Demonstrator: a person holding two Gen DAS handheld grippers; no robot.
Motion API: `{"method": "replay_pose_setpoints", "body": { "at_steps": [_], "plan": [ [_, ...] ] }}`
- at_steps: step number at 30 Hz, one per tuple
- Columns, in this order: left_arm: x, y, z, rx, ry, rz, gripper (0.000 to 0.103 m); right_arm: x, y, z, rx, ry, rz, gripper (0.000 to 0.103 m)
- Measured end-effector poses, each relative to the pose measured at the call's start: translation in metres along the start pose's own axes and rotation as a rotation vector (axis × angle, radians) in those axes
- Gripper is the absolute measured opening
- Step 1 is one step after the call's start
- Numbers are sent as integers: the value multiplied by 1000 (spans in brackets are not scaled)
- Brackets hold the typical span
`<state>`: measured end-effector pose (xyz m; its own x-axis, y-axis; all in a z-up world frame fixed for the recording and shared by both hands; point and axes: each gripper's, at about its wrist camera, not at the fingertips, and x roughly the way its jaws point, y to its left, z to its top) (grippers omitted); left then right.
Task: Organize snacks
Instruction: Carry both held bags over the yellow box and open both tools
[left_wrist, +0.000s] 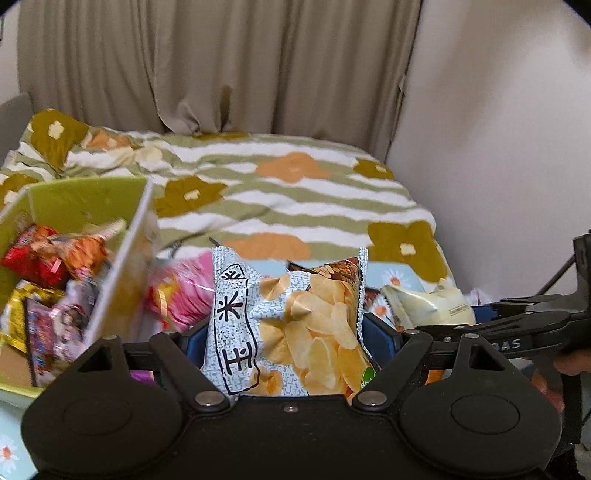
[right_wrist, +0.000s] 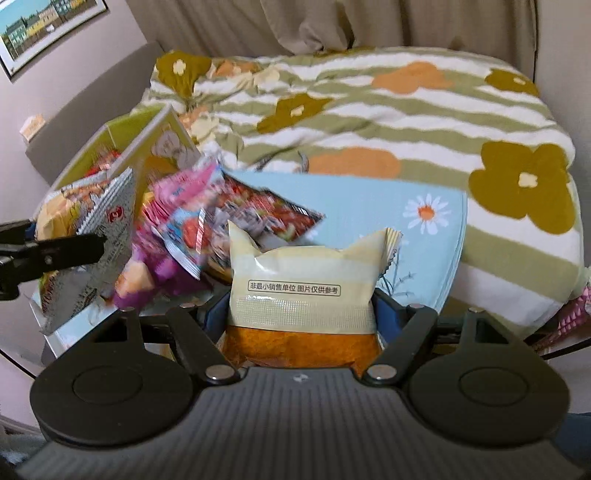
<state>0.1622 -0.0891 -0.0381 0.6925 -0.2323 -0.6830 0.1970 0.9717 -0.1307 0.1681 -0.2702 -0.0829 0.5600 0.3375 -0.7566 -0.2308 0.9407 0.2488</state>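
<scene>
My left gripper (left_wrist: 286, 332) is shut on a grey-white potato chip bag (left_wrist: 291, 321) and holds it upright, right of a green box (left_wrist: 88, 199) that holds several snack packs. My right gripper (right_wrist: 301, 314) is shut on a pale yellow snack pack (right_wrist: 306, 280) with an orange lower part. That pack also shows in the left wrist view (left_wrist: 428, 306), with the right gripper's black frame behind it. The chip bag shows at the left of the right wrist view (right_wrist: 99, 236), beside the box (right_wrist: 125, 136). Pink and red snack packs (right_wrist: 207, 218) lie loose between box and grippers.
A light blue daisy-print surface (right_wrist: 388, 206) lies under the snacks. Behind it is a bed with a green-striped floral duvet (left_wrist: 295, 192). A beige curtain (left_wrist: 221, 62) hangs at the back and a white wall (left_wrist: 498, 129) stands on the right. A framed picture (right_wrist: 44, 26) hangs left.
</scene>
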Motion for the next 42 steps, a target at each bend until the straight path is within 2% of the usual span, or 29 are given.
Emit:
{"method": "replay_pose_setpoints", "body": {
  "at_steps": [8,17,22,29,34,37,42],
  "plan": [
    [-41,58,14,-24,-93,61,85,-12,60,32,-2,-82,27,93],
    [-73,158,25,-56,-130,140,85,4,172,70,-30,-156,83,93],
    [-72,214,30,-53,-112,177,85,28,234,83,-39,-171,73,93],
    [-51,272,28,-18,-67,162,86,69,292,91,-3,-146,41,93],
    [-29,298,20,1,-16,107,89,91,318,90,28,-136,-7,93],
    [-20,304,15,15,4,106,98,101,326,88,60,-133,-23,93],
    [-21,310,7,-5,37,98,102,109,332,84,78,-108,-49,93]
  ]
}}
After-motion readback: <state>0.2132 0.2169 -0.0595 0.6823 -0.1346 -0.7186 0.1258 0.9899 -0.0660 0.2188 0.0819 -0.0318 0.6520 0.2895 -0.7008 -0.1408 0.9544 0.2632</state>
